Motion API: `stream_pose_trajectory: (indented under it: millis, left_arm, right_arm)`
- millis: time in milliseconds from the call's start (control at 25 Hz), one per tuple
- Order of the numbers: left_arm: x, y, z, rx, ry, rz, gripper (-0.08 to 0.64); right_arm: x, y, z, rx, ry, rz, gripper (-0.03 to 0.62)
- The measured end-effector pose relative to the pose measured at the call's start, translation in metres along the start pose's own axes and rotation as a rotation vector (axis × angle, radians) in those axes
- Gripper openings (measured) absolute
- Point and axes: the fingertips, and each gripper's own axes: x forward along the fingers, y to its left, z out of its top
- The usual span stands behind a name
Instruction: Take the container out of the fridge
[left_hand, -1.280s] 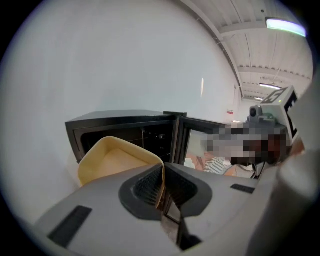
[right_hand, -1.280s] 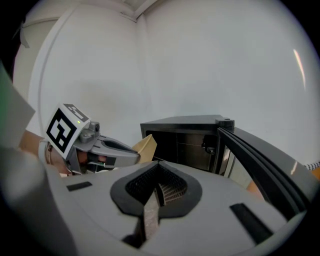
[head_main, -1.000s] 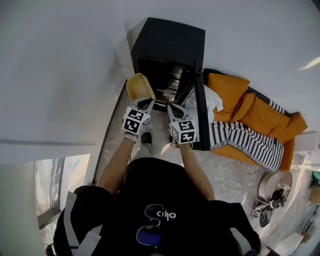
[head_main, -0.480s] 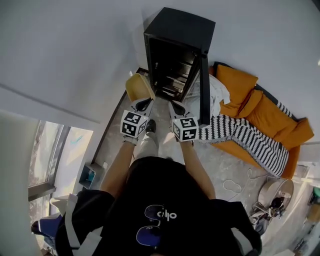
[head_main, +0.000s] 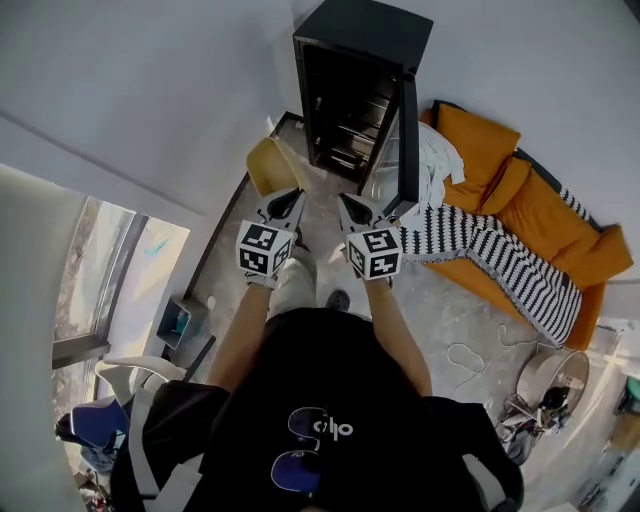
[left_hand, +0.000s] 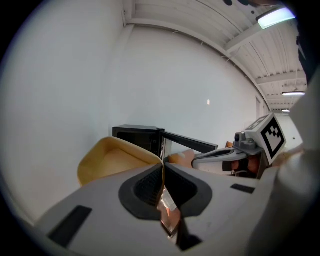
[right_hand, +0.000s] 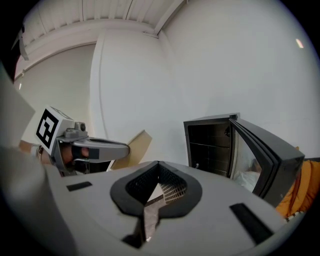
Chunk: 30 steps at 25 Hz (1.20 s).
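**Inspector A:** Head view first, what are you seeing?

**Inspector B:** The left gripper (head_main: 291, 198) is gripping the yellow container (head_main: 271, 164) by its near rim, jaws narrowed onto it. The container is hanging outside the fridge (head_main: 362, 88), in front of it and off to its left, above the floor (head_main: 450, 320). The right gripper (head_main: 349, 205) is riding just beside the left one. The fridge door (head_main: 408, 130) is standing open toward an orange sofa (head_main: 520, 215).

**Inspector A:** Left gripper view?

**Inspector B:** Both pads are pressing on the container's thin edge. The tub is rising to the left of the jaws, with the open fridge showing behind it.

**Inspector A:** Right gripper view?

**Inspector B:** Its jaws are sitting closed, tips meeting, with nothing between them. It is facing the open fridge, where dark shelves are showing, and a corner of the container is showing at left beyond the other gripper
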Motion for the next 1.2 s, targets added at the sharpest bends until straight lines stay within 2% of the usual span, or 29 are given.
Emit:
stream_pose_trajectory:
  millis: [240, 440, 840, 1200]
  left_arm:
    - [-0.037, -0.011, -0.014, -0.012, -0.003, 0.040, 0.017]
    - [-0.058, -0.001, -0.020, -0.017, 0.004, 0.058, 0.018]
    - [-0.076, 0.046, -0.022, -0.030, -0.012, 0.060, 0.018]
    - [-0.098, 0.108, -0.029, -0.054, -0.018, 0.035, 0.018]
  right_arm:
    - [-0.017, 0.026, -0.015, 0.006, 0.004, 0.046, 0.008]
    - [-0.017, 0.038, -0.017, 0.007, 0.006, 0.063, 0.008]
    - [0.012, 0.057, -0.007, -0.003, -0.007, 0.040, 0.008]
    - [0.051, 0.087, -0.013, -0.011, 0.051, -0.005, 0.008]
